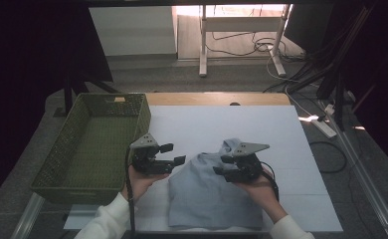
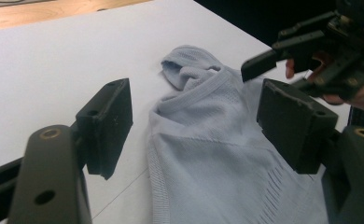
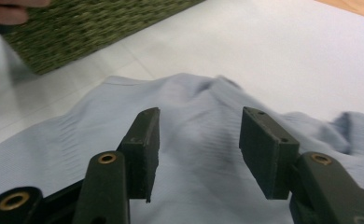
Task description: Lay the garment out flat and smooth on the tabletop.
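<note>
A light blue knitted garment [image 1: 207,191] lies crumpled on the white board [image 1: 261,124], its bunched end pointing away from me. My left gripper [image 1: 177,153] hovers just left of it, jaws open and pointing right. In the left gripper view the garment [image 2: 208,140] lies beyond the open left gripper [image 2: 199,126], with nothing between the pads. My right gripper [image 1: 220,165] is above the cloth's right part, pointing left. Its jaws stand apart in the right gripper view, the right gripper [image 3: 201,149] clear above the garment [image 3: 194,107].
A green woven basket [image 1: 90,144] stands at the left, close to the left hand; its corner [image 3: 91,28] also appears in the right gripper view. The wooden table edge [image 1: 217,98] runs behind the board. Cables and a stand's legs lie on the floor beyond.
</note>
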`<state>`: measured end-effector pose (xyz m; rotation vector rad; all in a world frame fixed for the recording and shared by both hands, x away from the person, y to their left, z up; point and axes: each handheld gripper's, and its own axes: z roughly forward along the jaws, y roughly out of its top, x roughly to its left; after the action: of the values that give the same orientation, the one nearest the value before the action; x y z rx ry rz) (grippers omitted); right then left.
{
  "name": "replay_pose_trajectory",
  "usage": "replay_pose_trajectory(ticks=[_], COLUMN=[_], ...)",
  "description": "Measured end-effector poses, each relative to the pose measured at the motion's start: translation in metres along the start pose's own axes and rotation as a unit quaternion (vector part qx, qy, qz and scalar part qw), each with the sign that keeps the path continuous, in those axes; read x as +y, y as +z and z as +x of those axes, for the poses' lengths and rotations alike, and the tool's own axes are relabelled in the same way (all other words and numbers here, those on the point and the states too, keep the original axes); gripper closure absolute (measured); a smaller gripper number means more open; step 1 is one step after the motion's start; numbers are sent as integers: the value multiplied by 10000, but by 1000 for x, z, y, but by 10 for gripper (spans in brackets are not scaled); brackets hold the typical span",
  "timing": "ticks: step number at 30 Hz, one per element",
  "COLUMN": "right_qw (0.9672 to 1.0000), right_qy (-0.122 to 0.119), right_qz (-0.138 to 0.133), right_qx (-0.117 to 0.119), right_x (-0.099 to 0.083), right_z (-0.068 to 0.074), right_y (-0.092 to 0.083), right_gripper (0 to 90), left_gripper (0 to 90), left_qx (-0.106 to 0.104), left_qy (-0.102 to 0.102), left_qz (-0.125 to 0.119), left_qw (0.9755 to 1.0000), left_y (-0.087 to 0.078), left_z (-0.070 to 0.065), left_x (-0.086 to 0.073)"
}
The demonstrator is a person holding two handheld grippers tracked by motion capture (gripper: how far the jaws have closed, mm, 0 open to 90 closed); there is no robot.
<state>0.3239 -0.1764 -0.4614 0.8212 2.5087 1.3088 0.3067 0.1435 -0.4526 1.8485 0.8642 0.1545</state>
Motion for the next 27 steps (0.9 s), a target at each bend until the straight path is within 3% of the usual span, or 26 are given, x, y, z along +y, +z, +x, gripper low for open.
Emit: replay_pose_trajectory(ticks=[7,16,23,27], right_qw=[9997,9995,9997,9988], right_qy=[142,90,44,-75], right_qz=[-84,-19,133,252], right_qx=[-197,-314,-206,-410], right_x=[5,27,33,32], right_z=[-17,-30,-27,-26], right_y=[-1,19,37,38], right_gripper=[473,473,473,473], left_gripper=[275,275,275,275], left_qx=[0,7,27,24], left_qy=[-12,-5,18,27], left_qz=[3,11,-19,-24], left_qw=[10000,10000,10000,10000], left_y=[1,1,-2,-3], left_z=[0,0,-1,-1], left_x=[0,0,0,0])
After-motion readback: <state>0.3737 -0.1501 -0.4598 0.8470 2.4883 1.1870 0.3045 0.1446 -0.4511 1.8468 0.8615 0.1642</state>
